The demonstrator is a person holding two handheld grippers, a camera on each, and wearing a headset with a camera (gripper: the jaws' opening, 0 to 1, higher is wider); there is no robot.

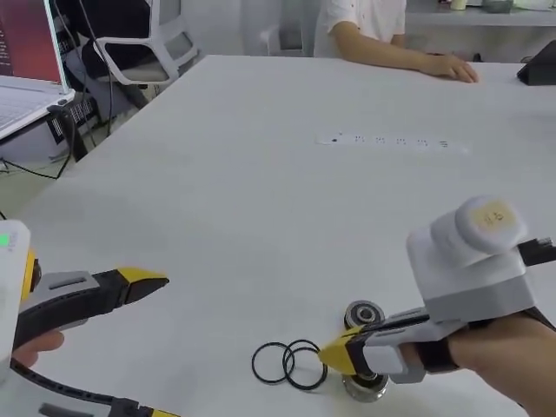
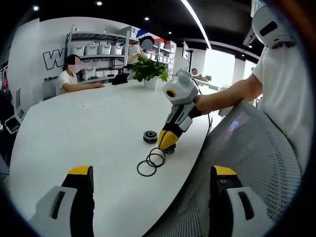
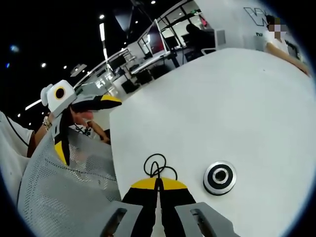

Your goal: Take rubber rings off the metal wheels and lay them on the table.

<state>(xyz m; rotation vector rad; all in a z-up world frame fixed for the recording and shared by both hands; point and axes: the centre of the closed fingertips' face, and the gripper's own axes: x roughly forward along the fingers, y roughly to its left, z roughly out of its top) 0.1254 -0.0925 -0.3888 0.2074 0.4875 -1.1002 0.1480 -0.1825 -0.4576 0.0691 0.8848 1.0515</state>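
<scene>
a white table (image 1: 243,191) stands among shelves (image 2: 96,49), a chair (image 1: 139,69) and spotlights (image 2: 99,3).

The nearer silver metal wheel (image 1: 369,387) lies mostly hidden under the yellow-tipped right gripper (image 1: 328,354). Whether its closed tips pinch one of the thin black rubber rings (image 1: 287,361) is unclear. The head view's left edge cuts off the left gripper (image 1: 161,346).

Open office: long white table (image 1: 261,191), office chair (image 1: 152,48), shelves of bins (image 2: 94,54).
</scene>
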